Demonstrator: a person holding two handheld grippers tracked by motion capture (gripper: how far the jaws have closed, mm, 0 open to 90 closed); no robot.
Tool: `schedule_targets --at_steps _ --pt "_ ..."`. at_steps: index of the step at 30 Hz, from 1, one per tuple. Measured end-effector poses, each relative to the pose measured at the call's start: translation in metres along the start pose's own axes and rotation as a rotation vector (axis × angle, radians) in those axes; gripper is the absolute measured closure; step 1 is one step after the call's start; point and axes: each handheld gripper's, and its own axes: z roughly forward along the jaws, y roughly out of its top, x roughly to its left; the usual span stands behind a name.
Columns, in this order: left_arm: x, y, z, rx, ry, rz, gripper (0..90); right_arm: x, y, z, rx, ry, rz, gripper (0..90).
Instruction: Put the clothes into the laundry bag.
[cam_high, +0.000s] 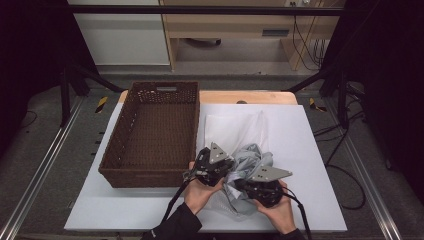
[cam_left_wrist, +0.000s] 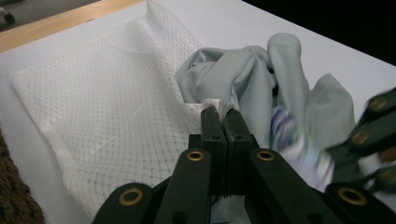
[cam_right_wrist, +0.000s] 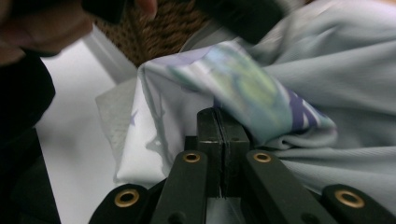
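Observation:
A white mesh bag (cam_high: 234, 129) lies flat on the white board, right of the basket. At its near end bunches a pale grey garment (cam_high: 251, 156) with a purple and green print (cam_right_wrist: 243, 84). My left gripper (cam_high: 226, 167) is shut, pinching the mesh bag's (cam_left_wrist: 107, 102) rim where the grey garment (cam_left_wrist: 243, 79) spills out. My right gripper (cam_high: 239, 183) is shut on the garment's pale printed fold (cam_right_wrist: 154, 116). The right gripper's jaws also appear, blurred, at the right edge of the left gripper view (cam_left_wrist: 373, 128). The garment's lower part is hidden under the hands.
A brown wicker basket (cam_high: 145, 176), with nothing inside, stands at the left of the white board (cam_high: 310, 150), close to my left hand. Wooden table edge (cam_high: 250, 96) runs behind. Dark floor, metal rails and cables surround the table.

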Motion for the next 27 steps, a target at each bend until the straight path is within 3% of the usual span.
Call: schedule_targets --at_steps 3,5,9,12,15,18,20,21,24,27 --pt "-0.001 -0.001 -0.001 0.003 -0.003 0.008 89.1 0.003 0.002 0.014 0.01 -0.009 0.003 89.7" --pt "-0.001 -0.003 -0.002 -0.003 -0.004 0.006 89.1 0.0 0.004 0.022 0.004 -0.05 0.03 89.6" --pt "0.0 -0.011 -0.001 0.011 0.001 0.004 89.1 -0.007 0.004 0.041 0.011 -0.076 0.092 89.6" --pt "0.004 -0.017 -0.002 0.01 0.005 -0.002 89.1 -0.005 0.003 0.048 0.011 -0.112 0.087 87.9" --pt "0.005 -0.021 -0.004 0.007 0.013 -0.002 89.0 -0.001 0.004 0.043 0.008 -0.073 0.065 72.2" --pt "0.005 -0.022 -0.005 0.0 0.016 0.0 89.0 0.003 0.008 0.024 -0.007 -0.049 0.028 61.3" --pt "0.005 -0.022 -0.004 0.001 0.019 0.0 89.0 0.002 0.01 0.007 -0.05 -0.033 0.025 56.4" --pt "0.005 -0.023 -0.004 0.002 0.018 -0.001 89.0 0.0 0.011 -0.001 -0.072 -0.049 0.023 53.6" --pt "0.004 -0.023 -0.004 0.002 0.021 0.01 89.0 -0.014 0.014 -0.016 -0.103 -0.153 0.043 46.6" --pt "0.005 -0.024 -0.004 0.001 0.018 0.009 89.0 -0.033 0.016 -0.013 -0.112 -0.267 0.087 33.5"
